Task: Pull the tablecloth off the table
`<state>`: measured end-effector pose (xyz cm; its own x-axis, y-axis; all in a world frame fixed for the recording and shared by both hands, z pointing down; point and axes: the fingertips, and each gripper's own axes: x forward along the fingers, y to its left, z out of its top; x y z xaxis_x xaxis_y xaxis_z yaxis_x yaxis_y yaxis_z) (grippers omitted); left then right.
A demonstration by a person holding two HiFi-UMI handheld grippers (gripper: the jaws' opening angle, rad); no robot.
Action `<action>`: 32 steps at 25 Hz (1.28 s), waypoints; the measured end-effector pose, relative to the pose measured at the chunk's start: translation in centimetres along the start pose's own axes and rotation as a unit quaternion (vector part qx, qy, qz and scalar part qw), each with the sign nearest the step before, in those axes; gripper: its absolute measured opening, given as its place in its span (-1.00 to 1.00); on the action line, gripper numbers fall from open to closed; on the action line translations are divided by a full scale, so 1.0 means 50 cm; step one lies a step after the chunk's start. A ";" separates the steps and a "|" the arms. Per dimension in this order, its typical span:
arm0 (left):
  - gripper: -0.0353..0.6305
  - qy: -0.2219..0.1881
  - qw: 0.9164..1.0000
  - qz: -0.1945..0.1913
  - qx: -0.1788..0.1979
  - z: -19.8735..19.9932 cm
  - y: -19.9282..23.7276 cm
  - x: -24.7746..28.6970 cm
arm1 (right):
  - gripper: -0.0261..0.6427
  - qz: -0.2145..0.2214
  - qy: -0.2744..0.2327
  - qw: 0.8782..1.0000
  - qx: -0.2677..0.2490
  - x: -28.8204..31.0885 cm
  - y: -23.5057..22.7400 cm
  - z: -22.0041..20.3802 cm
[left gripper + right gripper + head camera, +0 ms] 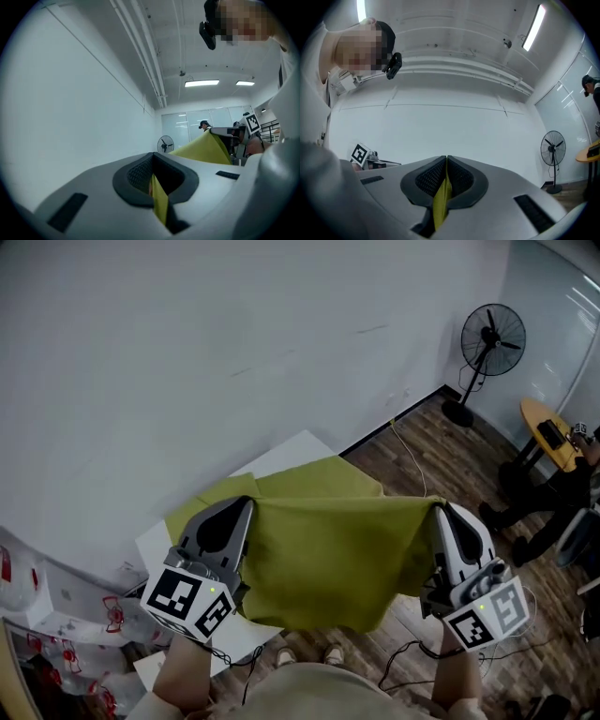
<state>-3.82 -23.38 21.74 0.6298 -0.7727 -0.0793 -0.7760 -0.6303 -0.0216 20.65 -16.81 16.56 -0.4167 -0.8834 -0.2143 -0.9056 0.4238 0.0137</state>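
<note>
An olive-green tablecloth (328, 549) hangs stretched between my two grippers, lifted above the white table (291, 454). Its far part still drapes over the tabletop, and its near edge sags toward the person. My left gripper (246, 505) is shut on the cloth's left corner, and a yellow-green fold (159, 199) shows pinched between its pads. My right gripper (439, 510) is shut on the right corner, where a strip of cloth (441, 199) is clamped between its jaws. From the left gripper view the cloth (204, 149) rises to the right gripper.
A white wall (187, 352) runs behind the table. A standing fan (487, 348) is at the back right on the wooden floor (422, 442), with a cable running along it. A round yellow side table (548, 432) and a seated person are at the right. White boxes (66, 615) lie at the lower left.
</note>
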 end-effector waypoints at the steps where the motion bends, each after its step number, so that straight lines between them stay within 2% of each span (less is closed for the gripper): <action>1: -0.84 0.008 1.000 0.000 0.003 -0.015 -0.001 0.005 | -0.82 -0.003 0.008 1.000 0.003 0.001 -0.006 -0.017; 12: -0.84 0.074 0.997 0.020 -0.009 -0.167 0.025 0.029 | -0.82 -0.009 0.102 0.994 0.026 0.014 -0.027 -0.194; 19: -0.84 0.116 0.993 0.026 -0.014 -0.252 0.029 0.027 | -0.82 -0.012 0.163 0.986 0.044 -0.001 -0.035 -0.312; 24: -0.84 0.147 0.989 0.029 -0.003 -0.322 0.027 0.019 | -0.82 -0.014 0.200 0.979 0.039 -0.010 -0.028 -0.378; 28: -0.84 0.173 0.984 0.028 -0.023 -0.369 0.029 0.001 | -0.82 -0.008 0.225 0.973 0.050 -0.020 -0.020 -0.429; 32: -0.84 0.181 0.982 0.036 -0.043 -0.390 0.027 -0.008 | -0.82 -0.007 0.234 0.970 0.060 -0.027 -0.016 -0.449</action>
<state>-4.48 -25.41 41.17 0.5559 -0.7819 0.2821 -0.8232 -0.5649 0.0567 20.19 -20.43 38.76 -0.4205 -0.8714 0.2528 -0.9072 0.4073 -0.1051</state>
